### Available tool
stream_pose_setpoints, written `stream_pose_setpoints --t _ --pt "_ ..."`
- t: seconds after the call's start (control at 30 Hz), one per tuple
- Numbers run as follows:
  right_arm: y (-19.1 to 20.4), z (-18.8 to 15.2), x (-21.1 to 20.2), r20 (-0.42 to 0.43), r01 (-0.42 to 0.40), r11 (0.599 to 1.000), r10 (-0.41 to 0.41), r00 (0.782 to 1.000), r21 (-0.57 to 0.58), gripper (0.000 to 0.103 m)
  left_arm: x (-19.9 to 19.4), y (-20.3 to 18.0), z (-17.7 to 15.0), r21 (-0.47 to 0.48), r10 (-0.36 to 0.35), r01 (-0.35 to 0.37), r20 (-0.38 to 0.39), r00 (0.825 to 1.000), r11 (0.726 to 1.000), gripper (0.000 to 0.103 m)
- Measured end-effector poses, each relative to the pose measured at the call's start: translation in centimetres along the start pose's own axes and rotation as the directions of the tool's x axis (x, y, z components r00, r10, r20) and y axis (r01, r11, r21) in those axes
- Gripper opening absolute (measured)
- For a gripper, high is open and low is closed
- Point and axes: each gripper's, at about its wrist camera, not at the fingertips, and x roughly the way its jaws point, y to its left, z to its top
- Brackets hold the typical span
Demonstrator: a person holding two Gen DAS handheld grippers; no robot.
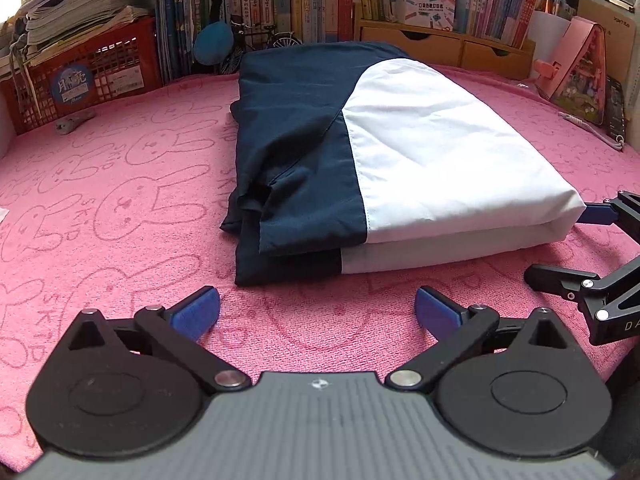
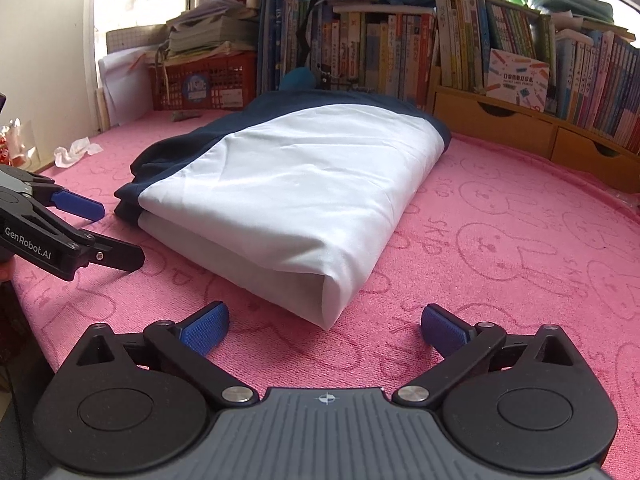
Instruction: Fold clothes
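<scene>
The folded navy-and-white garment [image 1: 380, 160] lies on the pink towel [image 1: 120, 200]. Near it, the left gripper [image 1: 317, 312] and right gripper [image 2: 325, 326] stand wide, holding nothing.

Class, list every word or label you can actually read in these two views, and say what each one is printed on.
"GenRobot.AI": side of the left gripper.
"SKIP": pink bunny towel.
"DA", cut off: right gripper.
Book spines, red crate sticker, white box: too small or blurred.

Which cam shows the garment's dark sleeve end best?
Left wrist: the navy sleeve lies creased and fully visible on the folded garment. Right wrist shows only a thin navy edge beside the white panel.
</scene>
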Motion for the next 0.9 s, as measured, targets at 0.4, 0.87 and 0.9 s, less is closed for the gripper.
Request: stream_pose_setpoints --t 0.4,0.87,0.9 --pt "0.12 -0.09 0.08 0.002 0.0 1.0 0.0 1.0 0.003 0.103 0.3 0.04 -0.12 -0.004 0.002 -0.002 0.034 0.999 1.0 0.103" --pt "0.22 -0.19 0.06 0.005 0.001 1.0 -0.001 1.0 0.004 0.103 0.58 -0.02 -0.04 -0.005 0.005 -0.005 0.057 0.998 1.0 0.103" --pt "0.25 -0.18 0.07 0.005 0.002 1.0 -0.002 1.0 0.004 0.103 0.62 -0.01 0.07 -0.005 0.004 -0.004 0.052 0.999 1.0 0.103"
